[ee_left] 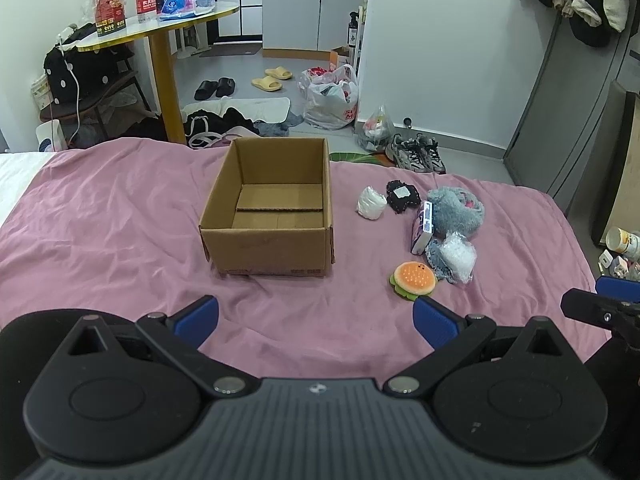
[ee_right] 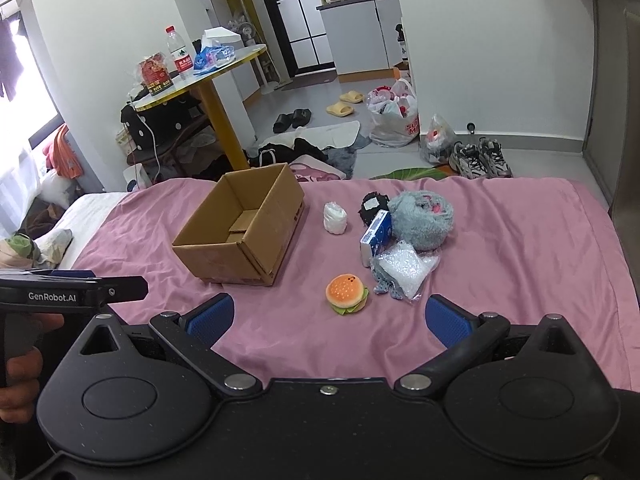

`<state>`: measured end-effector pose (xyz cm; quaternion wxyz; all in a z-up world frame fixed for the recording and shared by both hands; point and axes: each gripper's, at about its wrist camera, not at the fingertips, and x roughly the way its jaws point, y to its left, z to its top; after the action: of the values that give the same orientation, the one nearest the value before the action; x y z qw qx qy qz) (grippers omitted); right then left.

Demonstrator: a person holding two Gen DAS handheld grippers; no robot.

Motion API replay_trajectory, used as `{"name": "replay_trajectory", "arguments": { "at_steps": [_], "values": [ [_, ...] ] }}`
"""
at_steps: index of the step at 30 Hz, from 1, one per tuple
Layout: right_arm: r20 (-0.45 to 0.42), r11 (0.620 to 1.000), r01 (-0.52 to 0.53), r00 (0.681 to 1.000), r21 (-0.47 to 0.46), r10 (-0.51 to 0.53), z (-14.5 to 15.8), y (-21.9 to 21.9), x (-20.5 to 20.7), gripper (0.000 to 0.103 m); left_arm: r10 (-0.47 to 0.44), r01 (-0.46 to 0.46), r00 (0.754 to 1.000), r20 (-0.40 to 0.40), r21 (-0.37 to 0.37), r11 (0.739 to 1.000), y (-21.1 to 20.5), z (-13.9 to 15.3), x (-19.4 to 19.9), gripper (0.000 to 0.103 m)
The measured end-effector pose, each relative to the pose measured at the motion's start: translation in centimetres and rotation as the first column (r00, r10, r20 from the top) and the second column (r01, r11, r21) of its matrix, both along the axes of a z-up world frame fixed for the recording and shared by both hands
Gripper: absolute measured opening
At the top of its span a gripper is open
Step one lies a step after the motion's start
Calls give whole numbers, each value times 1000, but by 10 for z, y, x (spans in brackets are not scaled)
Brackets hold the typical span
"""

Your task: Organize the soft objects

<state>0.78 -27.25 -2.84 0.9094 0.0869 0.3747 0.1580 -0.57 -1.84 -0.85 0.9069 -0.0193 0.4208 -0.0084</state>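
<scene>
An open cardboard box (ee_left: pixel 267 248) (ee_right: pixel 244 256) stands empty on the pink bedsheet (ee_left: pixel 100 216) (ee_right: pixel 520 240). To its right lies a cluster: a plush burger (ee_left: pixel 414 280) (ee_right: pixel 347 293), a clear plastic bag (ee_left: pixel 458 258) (ee_right: pixel 404 270), a blue-white carton (ee_left: pixel 423 226) (ee_right: pixel 376 236), a grey fluffy item (ee_left: pixel 456 210) (ee_right: pixel 422 216), a black fuzzy piece (ee_left: pixel 402 196) (ee_right: pixel 372 204) and a white roll (ee_left: pixel 371 202) (ee_right: pixel 335 218). My left gripper (ee_left: pixel 316 320) is open in front of the box, holding nothing. My right gripper (ee_right: pixel 330 320) is open just short of the burger, also holding nothing.
Beyond the bed's far edge the floor holds clothes, slippers, plastic bags (ee_left: pixel 332 96) and sneakers (ee_left: pixel 416 154). A round yellow table (ee_left: pixel 160 28) with a bottle and packets stands at the back left. A white pillow area (ee_right: pixel 80 216) lies left of the sheet.
</scene>
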Motion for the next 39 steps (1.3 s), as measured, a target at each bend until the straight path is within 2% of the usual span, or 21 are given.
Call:
{"name": "replay_trajectory", "arguments": {
  "at_steps": [16,22,29,39],
  "values": [
    [70,999,-15,997,35,13,11,2,-8,103,10,-9,998,67,-19,1000,2,13,-6,102],
    [80,999,27,996,24,-29,12,-1,-1,95,5,-2,996,91,-32,999,1,15,-3,100],
    [21,997,63,998,50,-64,0,-5,19,95,-22,24,996,89,-23,999,-10,11,7,100],
    [-60,991,118,992,65,-114,-26,-15,44,95,-68,69,997,38,-25,997,-33,-4,33,99]
  ]
}}
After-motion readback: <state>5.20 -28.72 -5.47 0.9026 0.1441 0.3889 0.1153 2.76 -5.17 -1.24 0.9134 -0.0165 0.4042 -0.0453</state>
